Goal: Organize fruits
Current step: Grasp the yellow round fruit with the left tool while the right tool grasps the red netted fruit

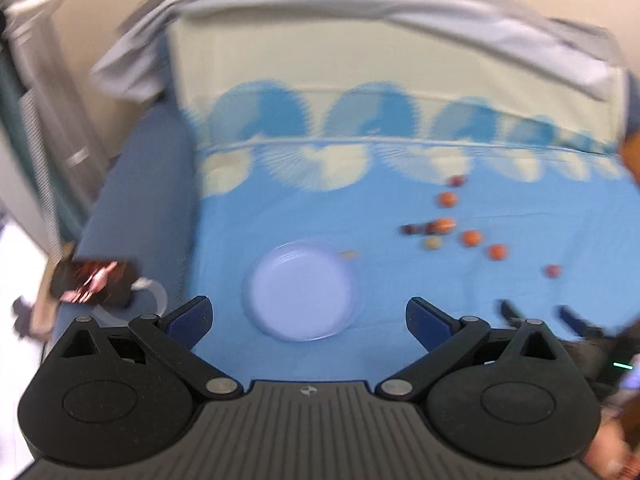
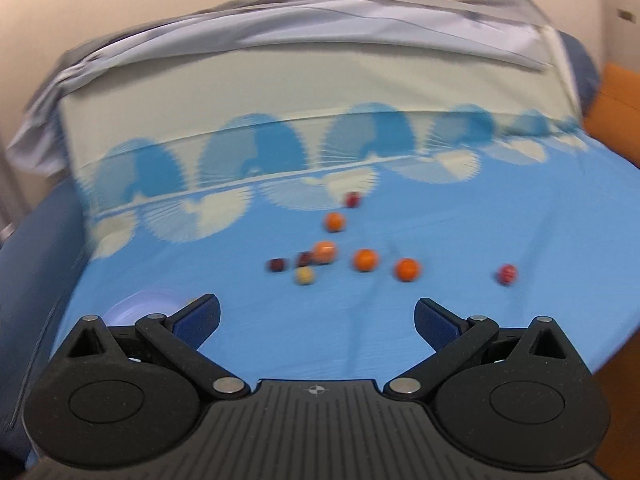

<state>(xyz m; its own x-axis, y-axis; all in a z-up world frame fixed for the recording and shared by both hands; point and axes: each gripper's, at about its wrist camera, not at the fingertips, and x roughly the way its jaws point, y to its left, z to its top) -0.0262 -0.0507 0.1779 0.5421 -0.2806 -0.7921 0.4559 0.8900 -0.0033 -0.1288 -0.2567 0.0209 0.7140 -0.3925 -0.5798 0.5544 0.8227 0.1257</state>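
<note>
Several small round fruits lie scattered on a blue cloth: orange ones [image 2: 365,260], dark red ones [image 2: 277,265], a pale yellow one [image 2: 305,276] and a red one [image 2: 507,273] off to the right. They also show in the left wrist view [image 1: 471,238] at the right. A pale blue plate [image 1: 302,294] lies just ahead of my left gripper [image 1: 309,318], which is open and empty. Its rim [image 2: 136,302] shows by the left finger in the right wrist view. My right gripper [image 2: 317,318] is open and empty, short of the fruits, and shows in the left wrist view [image 1: 538,318].
The blue cloth [image 2: 440,320] has a cream band with blue fan prints behind the fruits. A grey sheet [image 2: 320,28] is draped at the back. An orange object [image 2: 616,112] stands at the right edge. A dark object [image 1: 94,282] lies at the left on a dark blue surface.
</note>
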